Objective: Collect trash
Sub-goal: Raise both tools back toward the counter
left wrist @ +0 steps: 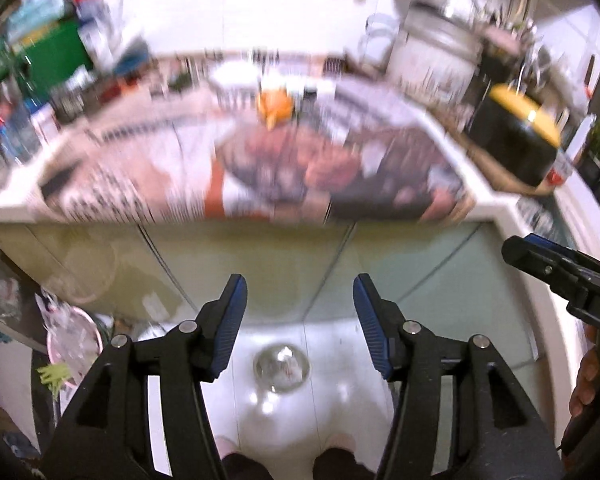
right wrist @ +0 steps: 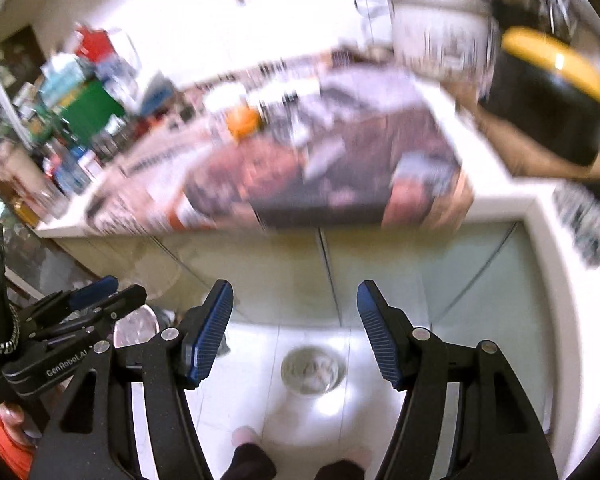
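Note:
Both views are motion-blurred. A newspaper (left wrist: 260, 172) is spread over a white counter (left wrist: 496, 196), with orange scraps (left wrist: 274, 106) at its far edge; the scraps also show in the right wrist view (right wrist: 242, 122). My left gripper (left wrist: 300, 300) is open and empty, held in front of the counter above the floor. My right gripper (right wrist: 296, 308) is open and empty, just to its right. Each gripper shows in the other's view: the right one (left wrist: 540, 264) and the left one (right wrist: 100, 296).
A pink bin (left wrist: 74, 340) with trash stands low on the left. A round floor drain (left wrist: 282, 366) lies below the grippers. A black pot with a yellow lid (left wrist: 516, 136), a large jar (left wrist: 436, 56) and a green box (left wrist: 52, 54) with bottles crowd the counter.

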`<state>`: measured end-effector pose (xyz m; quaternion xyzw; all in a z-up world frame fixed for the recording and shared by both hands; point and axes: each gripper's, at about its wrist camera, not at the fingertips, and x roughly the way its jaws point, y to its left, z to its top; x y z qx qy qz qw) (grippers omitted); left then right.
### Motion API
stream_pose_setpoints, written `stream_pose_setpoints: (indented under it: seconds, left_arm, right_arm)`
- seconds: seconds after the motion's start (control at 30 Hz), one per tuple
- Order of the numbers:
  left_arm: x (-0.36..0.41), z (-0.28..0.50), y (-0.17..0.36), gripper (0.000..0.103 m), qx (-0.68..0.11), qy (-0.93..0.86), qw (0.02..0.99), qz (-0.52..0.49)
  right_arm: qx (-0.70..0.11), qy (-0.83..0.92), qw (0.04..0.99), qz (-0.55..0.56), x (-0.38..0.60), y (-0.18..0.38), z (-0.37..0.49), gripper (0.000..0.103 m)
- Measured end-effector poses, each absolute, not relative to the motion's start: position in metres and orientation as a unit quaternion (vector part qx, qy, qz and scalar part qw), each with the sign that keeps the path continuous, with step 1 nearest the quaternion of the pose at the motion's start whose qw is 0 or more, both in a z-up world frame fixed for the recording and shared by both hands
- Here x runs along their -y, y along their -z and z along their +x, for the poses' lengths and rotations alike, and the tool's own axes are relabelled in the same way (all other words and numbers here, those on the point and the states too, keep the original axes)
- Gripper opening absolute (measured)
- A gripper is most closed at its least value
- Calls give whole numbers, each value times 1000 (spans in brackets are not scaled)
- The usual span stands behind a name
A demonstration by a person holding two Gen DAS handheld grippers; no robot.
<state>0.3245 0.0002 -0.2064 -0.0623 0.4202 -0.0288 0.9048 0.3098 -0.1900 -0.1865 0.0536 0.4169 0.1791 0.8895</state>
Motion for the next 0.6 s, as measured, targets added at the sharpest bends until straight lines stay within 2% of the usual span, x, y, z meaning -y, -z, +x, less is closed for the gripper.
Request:
stream_pose_setpoints:
  seconds: [0.17,0.23,0.37,0.43,0.6]
  left_arm:
    - [11,301,137,59,-363,7,929,-68]
    - [13,289,115,68,-334,-5,940,-69]
    - [17,280,86,76,-301,-17,952,-60]
    - [19,281,76,89,-294,-21,954,-53]
    - [14,292,64,98,-277,-29,959,-44]
  right_arm:
    - [-369,-200,907,40,198,131,296,61]
    - [-351,-209,912,39,202,115,290,61]
    - [-323,-217,921,28,206,87,283,62]
    - [-312,-218,924,26,206,76,280,72]
    - [-294,-216,931,27,198,63,292,82]
